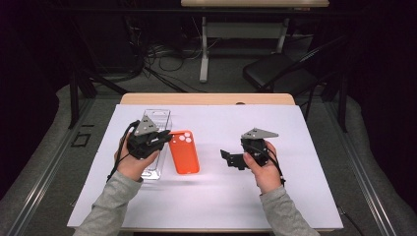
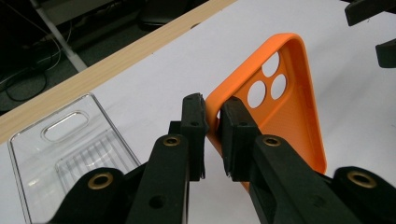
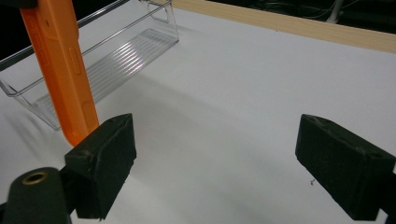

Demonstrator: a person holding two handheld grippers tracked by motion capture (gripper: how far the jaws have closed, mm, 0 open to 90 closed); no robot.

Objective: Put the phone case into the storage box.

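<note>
Orange phone case [image 1: 184,151] lying left of centre on the white sheet [image 1: 216,196], camera cut-outs at the far end, just right of the clear plastic bin [image 1: 158,117]. In the left gripper view, hollow side facing up, three round holes showing, left edge wall caught between the two black jaws. Left gripper [image 1: 166,138] clamping down on that wall near the far corner, jaws nearly together with only the thin orange rim between them. Seeming to tilt up off the sheet in the right gripper view, orange side with its button bumps rising at the upper left, lower end close to the surface; hard to tell whether touching.

Clear plastic bin sitting at the far left, ribbed floor and a slot handle visible, partly under the left hand [image 1: 132,160].

Right gripper [image 1: 225,158] hovering right of centre, well apart from the case, pointing left toward it. Jaws standing wide apart, nothing between them but bare white sheet. Right hand [image 1: 263,164] wrapping the body of it, grey sleeve coming in from the near edge.

Wooden table edge [image 1: 206,99] running along the far side of the sheet.
</note>
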